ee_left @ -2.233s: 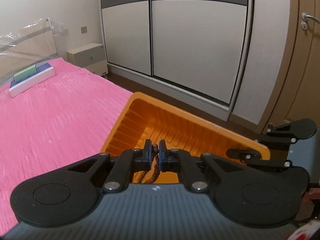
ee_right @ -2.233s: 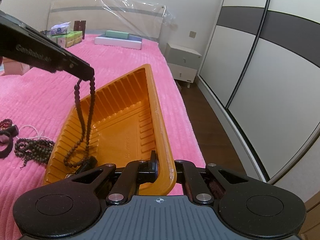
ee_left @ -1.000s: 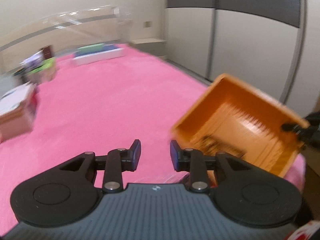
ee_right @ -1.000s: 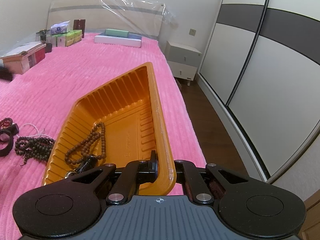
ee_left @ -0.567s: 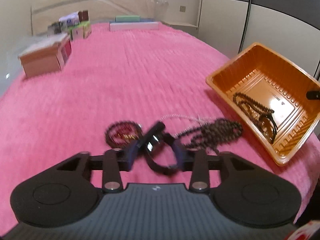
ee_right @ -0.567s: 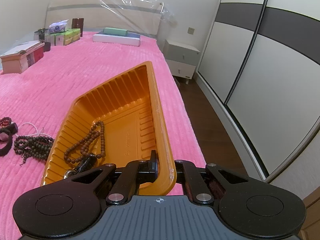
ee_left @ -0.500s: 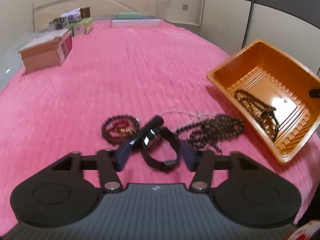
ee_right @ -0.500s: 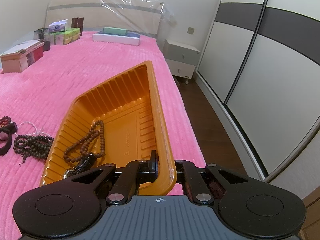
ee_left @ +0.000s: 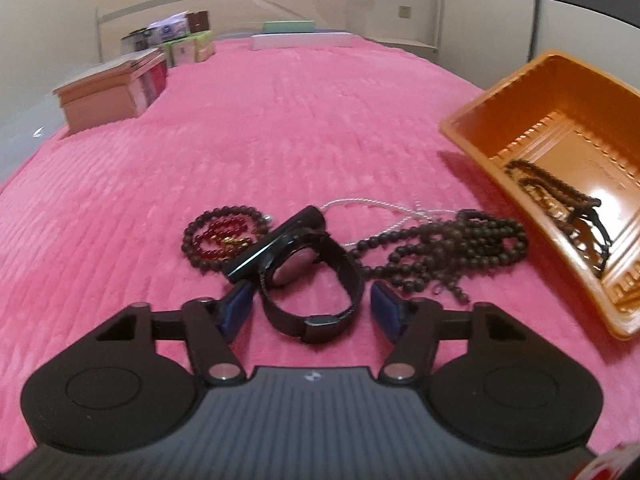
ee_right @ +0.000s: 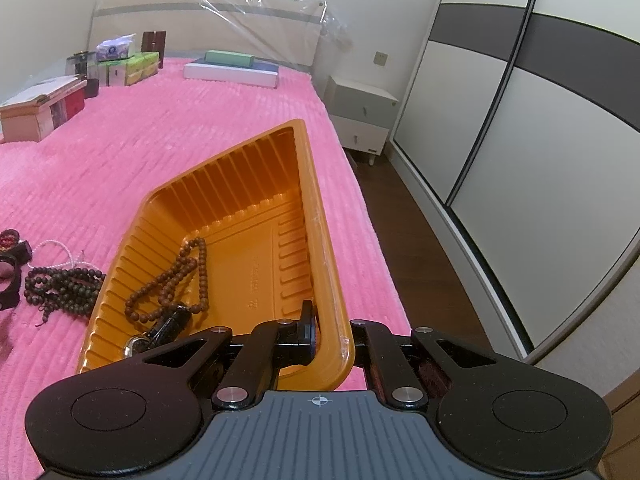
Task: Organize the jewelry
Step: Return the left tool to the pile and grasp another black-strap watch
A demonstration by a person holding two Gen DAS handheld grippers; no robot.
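While the black watch [ee_left: 316, 276] lies on the pink bed [ee_left: 280, 128] | left tool [ee_left: 312, 310] released, fingers straddling its strap, no contact | right tool [ee_right: 328, 340] clenched on orange tray [ee_right: 320, 248] rim | brown bead necklace [ee_right: 176, 280] inside tray

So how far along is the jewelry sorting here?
Done: one brown bead strand lies in the orange tray, gripped by the right tool. In hand: open left tool straddles the black watch. Left: dark bead necklace, red-and-brown bracelets, white strand.
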